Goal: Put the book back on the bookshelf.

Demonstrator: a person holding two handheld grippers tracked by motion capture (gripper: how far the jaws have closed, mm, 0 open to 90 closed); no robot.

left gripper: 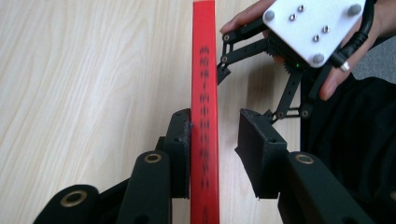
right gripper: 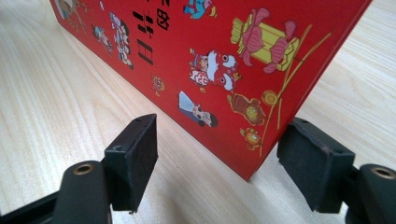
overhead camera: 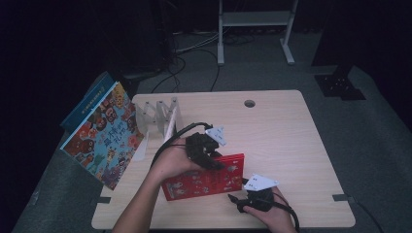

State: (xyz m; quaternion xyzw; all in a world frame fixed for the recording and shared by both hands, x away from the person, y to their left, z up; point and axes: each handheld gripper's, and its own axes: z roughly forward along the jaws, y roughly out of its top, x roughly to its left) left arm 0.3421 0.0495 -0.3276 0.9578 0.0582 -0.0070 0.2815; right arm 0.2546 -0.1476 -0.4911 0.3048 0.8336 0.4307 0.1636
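Red book (overhead camera: 204,180) standing on edge on counter (overhead camera: 282,131), my hand hiding part of cover. Spine print (left gripper: 204,116) blurring, unreadable. Left claw (left gripper: 215,140) straddling spine, one pad touching, other clear. Right claw (right gripper: 224,154) gaping at lower corner, gripping nothing.

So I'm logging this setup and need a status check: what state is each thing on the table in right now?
Red book: stands on edge on the table, tilted.
Left tongs: open around the red book's spine; one pad touches, the other stands clear.
Right tongs: open, near the book's lower corner, not touching.
Blue picture book: leans at the rack.
Clear book rack: upright, slots unfilled.
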